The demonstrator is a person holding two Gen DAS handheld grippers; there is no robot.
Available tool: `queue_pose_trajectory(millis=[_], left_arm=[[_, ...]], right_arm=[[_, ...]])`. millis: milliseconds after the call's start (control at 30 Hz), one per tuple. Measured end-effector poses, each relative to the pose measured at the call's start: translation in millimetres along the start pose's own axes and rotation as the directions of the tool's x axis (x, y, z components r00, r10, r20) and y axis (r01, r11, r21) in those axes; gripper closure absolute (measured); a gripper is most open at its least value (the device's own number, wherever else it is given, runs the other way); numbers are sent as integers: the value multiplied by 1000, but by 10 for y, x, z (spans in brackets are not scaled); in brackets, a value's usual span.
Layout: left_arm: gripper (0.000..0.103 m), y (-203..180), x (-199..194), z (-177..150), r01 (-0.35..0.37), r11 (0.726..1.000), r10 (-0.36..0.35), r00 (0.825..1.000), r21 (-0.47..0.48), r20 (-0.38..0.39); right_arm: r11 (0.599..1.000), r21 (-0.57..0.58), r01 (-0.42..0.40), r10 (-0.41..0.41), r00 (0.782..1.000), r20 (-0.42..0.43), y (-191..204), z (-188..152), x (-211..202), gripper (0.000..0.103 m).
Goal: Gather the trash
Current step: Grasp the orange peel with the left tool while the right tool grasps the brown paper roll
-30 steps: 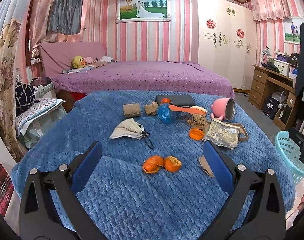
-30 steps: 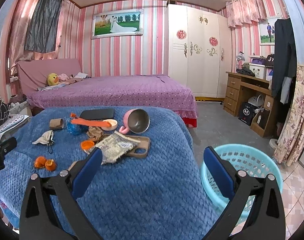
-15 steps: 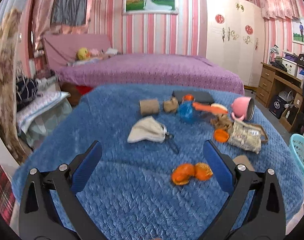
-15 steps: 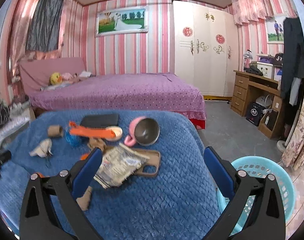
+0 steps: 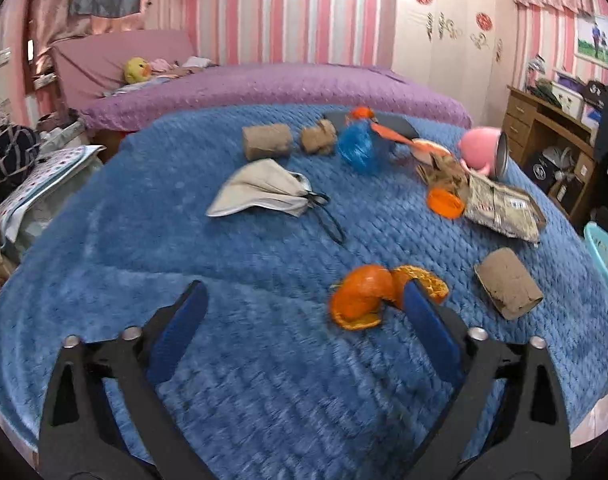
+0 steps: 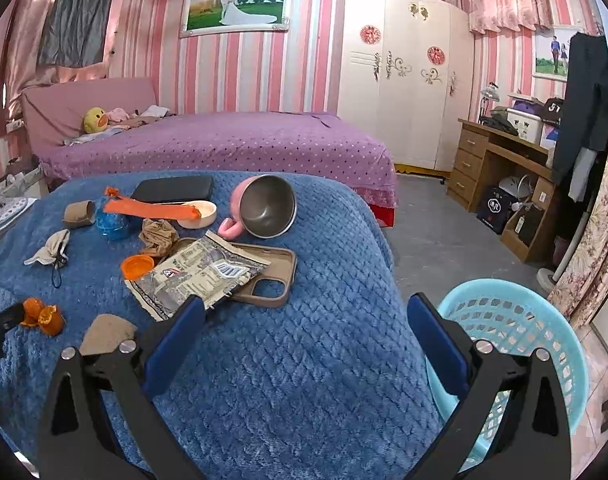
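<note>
Trash lies on a blue blanket [image 5: 264, 360]. Orange peel [image 5: 368, 296] sits just ahead of my open, empty left gripper [image 5: 304, 312], against its right finger [image 5: 424, 328]. A cardboard tube [image 5: 508, 284] lies right of the peel. A used face mask [image 5: 264, 194], another tube [image 5: 266, 142], a blue wrapper [image 5: 356, 148], an orange lid [image 5: 444, 202] and a snack bag [image 5: 500, 208] lie farther off. My right gripper [image 6: 304, 316] is open and empty, with the snack bag [image 6: 196, 276] beside its left finger. The light blue basket [image 6: 516, 344] stands on the floor to the right.
A pink mug [image 6: 264, 210] lies on its side by a brown phone case [image 6: 272, 276], a black case [image 6: 172, 188] and a white dish [image 6: 200, 212]. A purple bed [image 6: 224, 144] stands behind, a wooden desk [image 6: 500, 168] at the right.
My left gripper has moved forward and down toward the orange peel, which is now close to its right finger. My right gripper has moved closer to the snack bag and tilted down.
</note>
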State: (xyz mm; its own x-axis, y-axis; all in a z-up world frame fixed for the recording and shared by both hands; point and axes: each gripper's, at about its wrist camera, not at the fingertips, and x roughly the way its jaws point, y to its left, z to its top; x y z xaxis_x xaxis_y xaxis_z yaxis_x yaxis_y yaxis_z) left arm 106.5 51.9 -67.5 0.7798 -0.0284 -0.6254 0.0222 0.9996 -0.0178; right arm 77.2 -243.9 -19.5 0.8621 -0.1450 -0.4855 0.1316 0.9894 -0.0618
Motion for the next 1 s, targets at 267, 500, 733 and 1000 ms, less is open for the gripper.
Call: queue_pose_trajectory(millis=[267,500,733,1000], left_arm=[[75,-171,197,-2,108,992,-104,992,58,-69],[79,-54,-36,21,123,991,-123,992,46,-14],[79,253,-221,-11,29,999,-30,999,31,27],[79,438,-229,-25,20,1000,-21,999,3,35]], right_arm=[[999,2,-37,37,999,-10,40,0,11,4],[995,-34,-92,92,996,-15,335,-39,-29,4],[979,-92,-184,178,982,-66,856,-170,-8,4],[966,-122,-227,205,964,-170,1258,-353,186,12]])
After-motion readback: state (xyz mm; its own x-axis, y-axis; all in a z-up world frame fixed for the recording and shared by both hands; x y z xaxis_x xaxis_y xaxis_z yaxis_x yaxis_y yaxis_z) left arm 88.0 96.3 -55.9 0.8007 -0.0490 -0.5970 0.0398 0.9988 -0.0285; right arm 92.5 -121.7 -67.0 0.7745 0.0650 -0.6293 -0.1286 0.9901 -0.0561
